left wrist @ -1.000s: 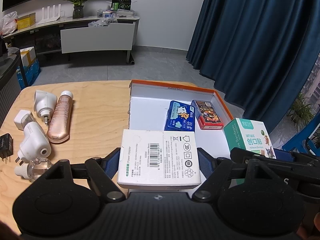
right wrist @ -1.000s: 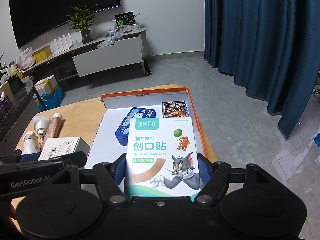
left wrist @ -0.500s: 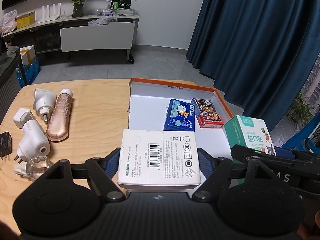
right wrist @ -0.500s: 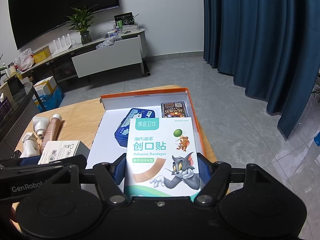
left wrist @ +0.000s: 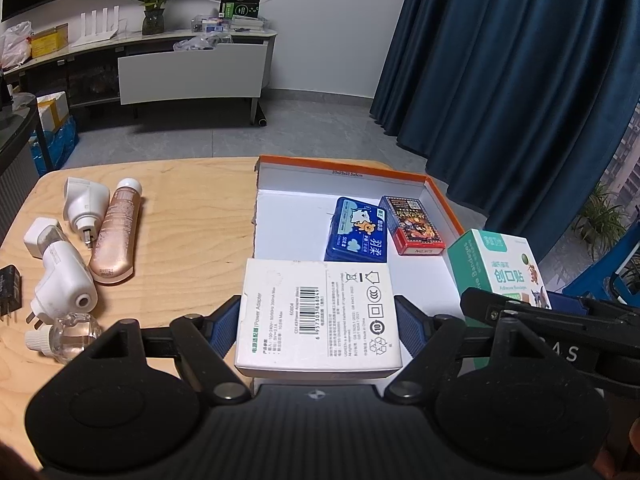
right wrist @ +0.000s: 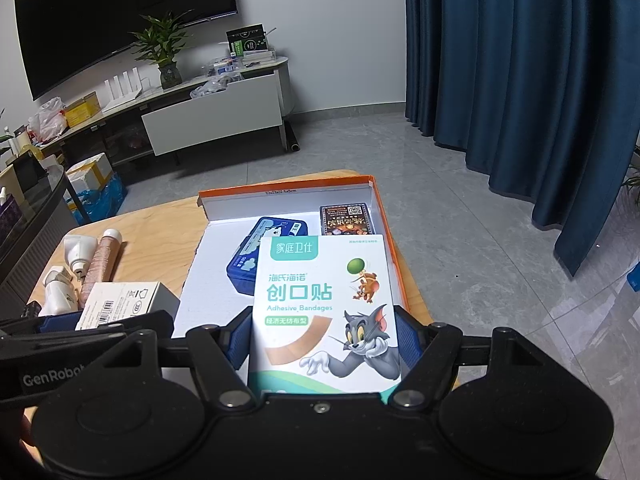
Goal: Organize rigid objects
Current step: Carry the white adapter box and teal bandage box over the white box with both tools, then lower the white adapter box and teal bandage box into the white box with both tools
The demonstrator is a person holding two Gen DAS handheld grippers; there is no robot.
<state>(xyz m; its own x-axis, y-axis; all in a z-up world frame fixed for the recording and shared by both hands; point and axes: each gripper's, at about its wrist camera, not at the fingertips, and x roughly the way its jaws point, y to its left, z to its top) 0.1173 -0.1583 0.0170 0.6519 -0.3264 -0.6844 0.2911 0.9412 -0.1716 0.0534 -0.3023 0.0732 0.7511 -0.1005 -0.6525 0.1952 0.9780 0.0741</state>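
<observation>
Left gripper (left wrist: 319, 322), low in the centre of its own view, is clamped on a white rectangular power-adapter box (left wrist: 318, 314), blue pads pressing both its sides. Beyond it, mid-frame, an open white cardboard tray with orange rim (left wrist: 340, 168) holds a blue cartoon-printed case (left wrist: 356, 230) and, just beside it, a dark red-edged card box (left wrist: 412, 222). At left on the pale wooden table (left wrist: 188, 208) lie white plug-in units (left wrist: 64, 280) and a rose-gold tube (left wrist: 116, 236). The green-and-white bandage box (left wrist: 496, 268) shows at the right edge.

Right gripper (right wrist: 324, 342), at the bottom centre of its view, grips that bandage box (right wrist: 324, 304) with cat-and-mouse artwork, held above the tray's near right part (right wrist: 384, 216). Behind it sit the blue case (right wrist: 248, 256) and card box (right wrist: 346, 220). The adapter box (right wrist: 124, 300) appears at lower left.
</observation>
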